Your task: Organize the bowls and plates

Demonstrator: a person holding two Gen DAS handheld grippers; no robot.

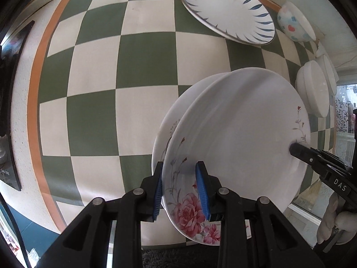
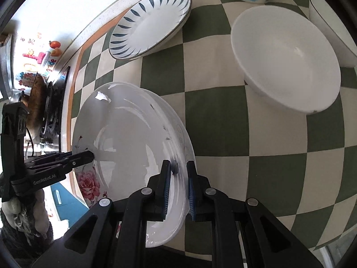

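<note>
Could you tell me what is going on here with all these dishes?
A person is tidying crockery on a checkered tablecloth. The left gripper and right gripper are both clamped on opposite rims of a rose-patterned plate, with a second floral plate directly under it. A blue-leaf plate, a white bowl and a heart-patterned bowl sit apart.

White glossy ceramic plate with pink rose print (image 1: 241, 138) sits on a second matching floral plate (image 1: 171, 122). Blue-leaf-rimmed white plate (image 2: 151, 24), plain white bowl (image 2: 287, 60), and heart-patterned bowl (image 1: 292, 22) lie apart, upright.
</note>
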